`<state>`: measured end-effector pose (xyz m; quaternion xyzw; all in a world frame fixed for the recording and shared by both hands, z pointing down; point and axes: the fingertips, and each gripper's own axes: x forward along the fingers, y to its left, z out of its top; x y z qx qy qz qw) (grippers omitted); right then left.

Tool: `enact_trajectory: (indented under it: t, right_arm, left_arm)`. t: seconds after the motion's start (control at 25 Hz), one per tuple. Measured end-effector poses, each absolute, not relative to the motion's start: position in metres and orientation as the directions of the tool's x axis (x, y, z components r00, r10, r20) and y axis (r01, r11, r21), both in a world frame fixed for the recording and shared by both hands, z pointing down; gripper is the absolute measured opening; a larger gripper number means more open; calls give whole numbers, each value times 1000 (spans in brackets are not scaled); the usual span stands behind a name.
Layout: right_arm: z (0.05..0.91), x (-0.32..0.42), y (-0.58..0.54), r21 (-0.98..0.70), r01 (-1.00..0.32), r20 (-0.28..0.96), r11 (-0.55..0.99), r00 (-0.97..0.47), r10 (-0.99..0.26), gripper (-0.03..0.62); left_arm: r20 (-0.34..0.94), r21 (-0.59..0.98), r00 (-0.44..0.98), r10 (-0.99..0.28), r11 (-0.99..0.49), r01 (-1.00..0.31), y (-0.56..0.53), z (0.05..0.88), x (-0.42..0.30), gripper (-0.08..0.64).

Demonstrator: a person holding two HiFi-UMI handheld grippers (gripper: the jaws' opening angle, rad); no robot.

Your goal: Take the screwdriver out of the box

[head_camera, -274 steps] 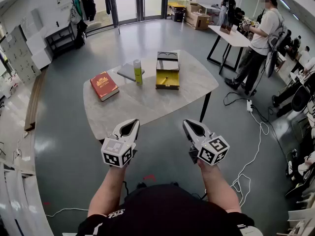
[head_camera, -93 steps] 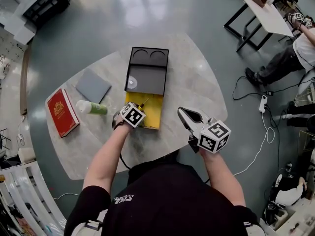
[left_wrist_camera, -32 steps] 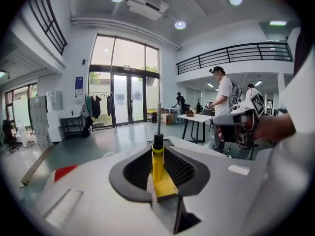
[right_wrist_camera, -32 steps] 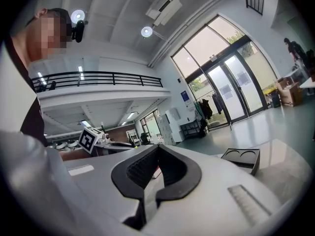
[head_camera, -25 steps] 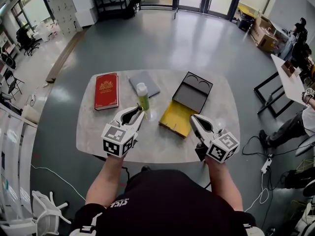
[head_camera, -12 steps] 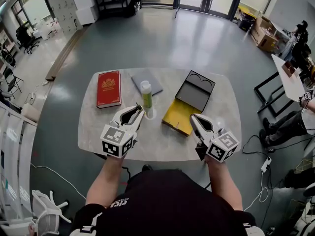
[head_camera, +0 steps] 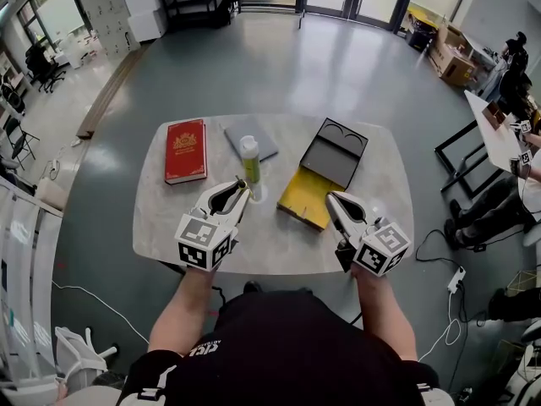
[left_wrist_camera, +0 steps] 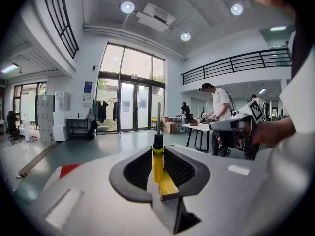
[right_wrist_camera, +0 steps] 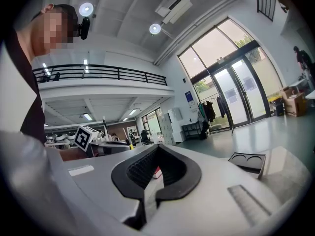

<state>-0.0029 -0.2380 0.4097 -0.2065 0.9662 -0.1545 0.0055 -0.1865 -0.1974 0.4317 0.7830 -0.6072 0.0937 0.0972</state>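
My left gripper (head_camera: 240, 191) is shut on the screwdriver (left_wrist_camera: 157, 163). Its yellow handle is pinched between the jaws, and the black collar and metal shaft stick up past the tips. In the head view it hovers over the table's (head_camera: 169, 227) near half, just in front of the green bottle (head_camera: 250, 161). The box lies to the right, with its black lid (head_camera: 334, 152) open and its yellow tray (head_camera: 304, 198) bare. My right gripper (head_camera: 332, 201) is shut with nothing in it, beside the tray's near corner. In the right gripper view, the right gripper (right_wrist_camera: 151, 177) has the lid (right_wrist_camera: 246, 160) off to its right.
A red book (head_camera: 186, 150) and a grey pad (head_camera: 251, 136) lie at the table's far left. My right gripper with its marker cube (left_wrist_camera: 236, 129) appears in the left gripper view. People and another table (head_camera: 494, 134) are at the right. A cable (head_camera: 439, 260) trails on the floor.
Both grippers stay where they were, the left still holding the screwdriver. Only the head view has drifted slightly.
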Motion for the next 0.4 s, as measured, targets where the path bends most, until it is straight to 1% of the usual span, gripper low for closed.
enact_trajectory:
  t: [0.4]
  right_arm:
    - [408,-3,-240,-283,-400,53,871,-914,-403,11]
  left_arm:
    - [251,38,241,-937,-240,-970,-204,427,-186,78]
